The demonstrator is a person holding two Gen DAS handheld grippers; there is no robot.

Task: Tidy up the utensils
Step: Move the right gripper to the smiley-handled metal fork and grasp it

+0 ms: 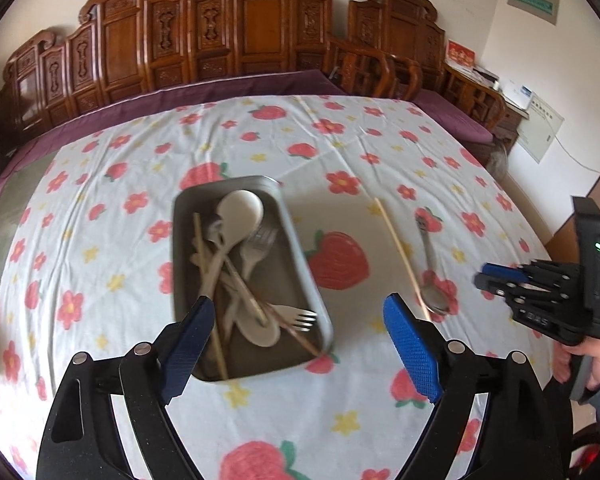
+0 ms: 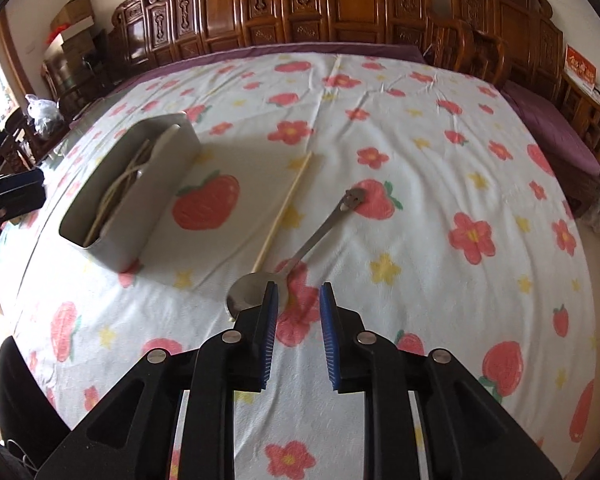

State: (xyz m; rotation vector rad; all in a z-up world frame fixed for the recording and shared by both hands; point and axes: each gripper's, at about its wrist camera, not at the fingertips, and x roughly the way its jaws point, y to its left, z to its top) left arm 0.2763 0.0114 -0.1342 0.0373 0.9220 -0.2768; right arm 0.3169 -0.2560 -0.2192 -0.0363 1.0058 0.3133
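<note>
Fingers: left wide, right narrow, empty | tray: forks, spoons, chopsticks

A tray holding mixed utensils is set on the tablecloth; to its right, a chopstick and spoon are laid side by side.

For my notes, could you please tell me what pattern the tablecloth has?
The tablecloth is white with red strawberries, pink flowers and small yellow stars, clearest in the right wrist view.
</note>
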